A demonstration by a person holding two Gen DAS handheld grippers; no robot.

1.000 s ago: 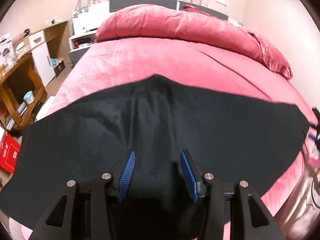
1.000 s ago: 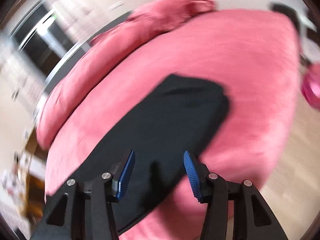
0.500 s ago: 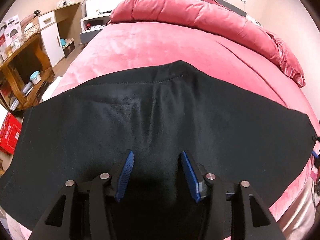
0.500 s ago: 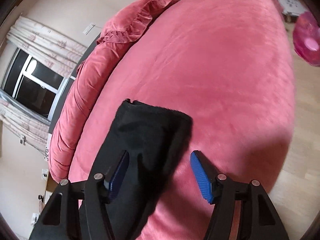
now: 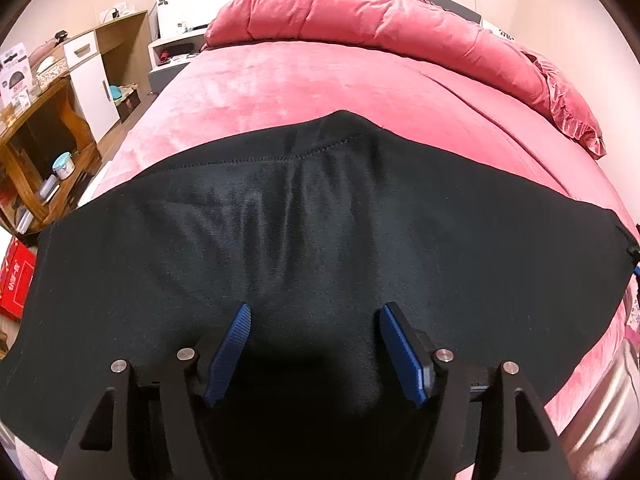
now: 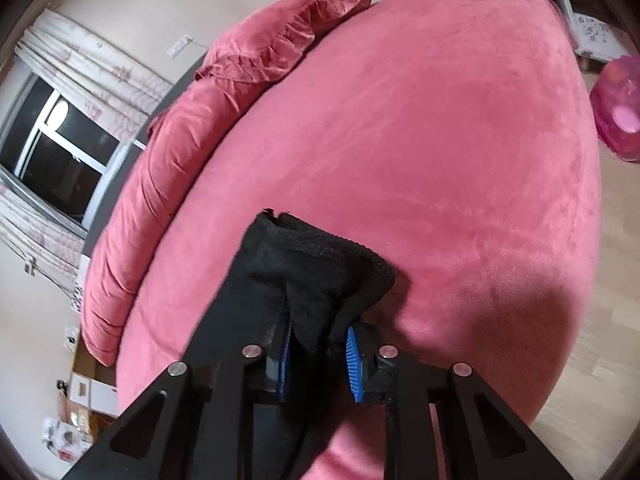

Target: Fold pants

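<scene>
Black pants (image 5: 320,232) lie spread across the near part of a pink bed (image 5: 304,80), filling the lower two thirds of the left wrist view from edge to edge, with a stitched seam running below their far edge at upper centre. The left gripper (image 5: 314,320) tilts steeply down over the middle of the cloth at the bottom of that frame; its jaws have just been opening and now stand wide apart, released, the blue pads (image 5: 230,354) hovering over flat fabric with nothing pinched between them. In the right wrist view the right gripper (image 6: 318,338) points down at a gentler slant from the bottom centre of the frame; its jaws have just been closing and are now clenched on a bunched end of the pants (image 6: 316,276), which rises in a crumpled fold from between the pads toward the frame's centre. A rolled pink quilt (image 6: 168,152) lies along the bed's far side, at the left.
</scene>
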